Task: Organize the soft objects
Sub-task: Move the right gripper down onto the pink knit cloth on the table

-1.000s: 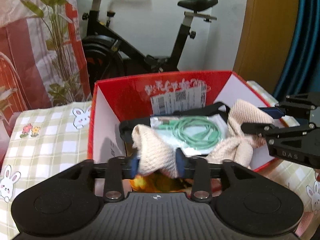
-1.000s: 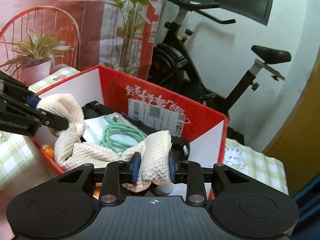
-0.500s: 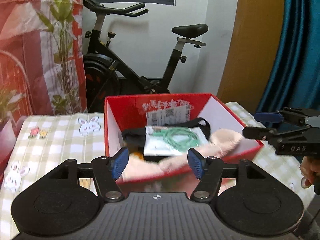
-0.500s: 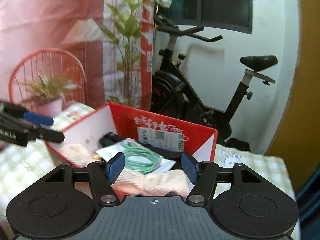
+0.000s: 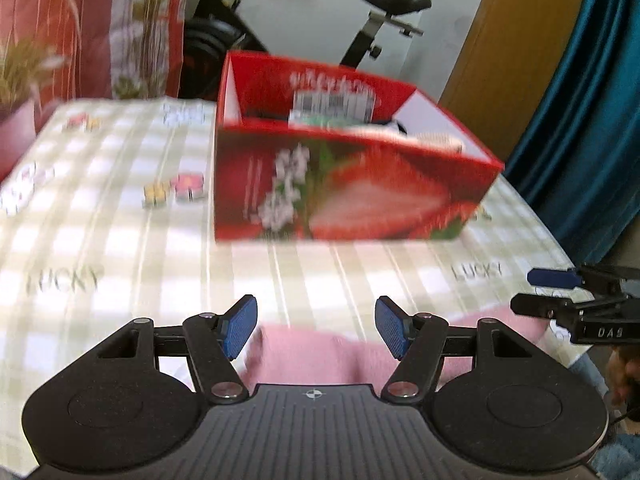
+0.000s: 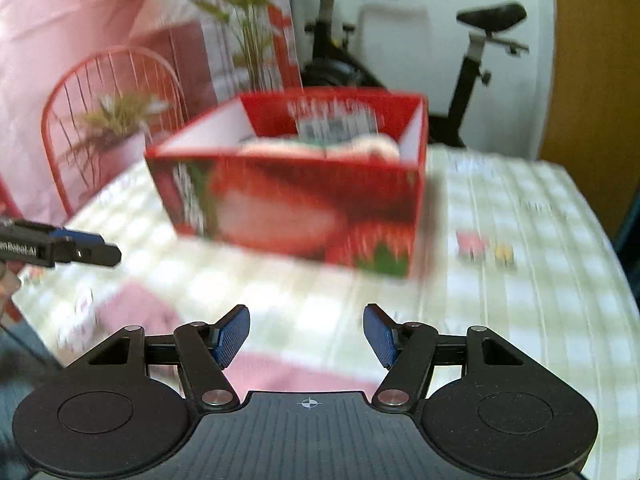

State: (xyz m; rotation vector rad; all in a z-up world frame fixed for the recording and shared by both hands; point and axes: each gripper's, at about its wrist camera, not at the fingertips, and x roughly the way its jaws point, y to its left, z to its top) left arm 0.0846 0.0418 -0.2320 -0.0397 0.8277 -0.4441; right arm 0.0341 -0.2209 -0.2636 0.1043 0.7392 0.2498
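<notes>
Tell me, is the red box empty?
No. The red box holds a cream cloth and other blurred things, seen over its rim.

Glossy printed cardboard box (image 5: 352, 196)

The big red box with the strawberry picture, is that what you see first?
Yes. The red cardboard box with the strawberry picture sits in the middle of the green checked tablecloth, with a cream knitted cloth peeking over its rim. Nearer, a soft pink cloth lies by the table's front edge, under the open left gripper.
</notes>
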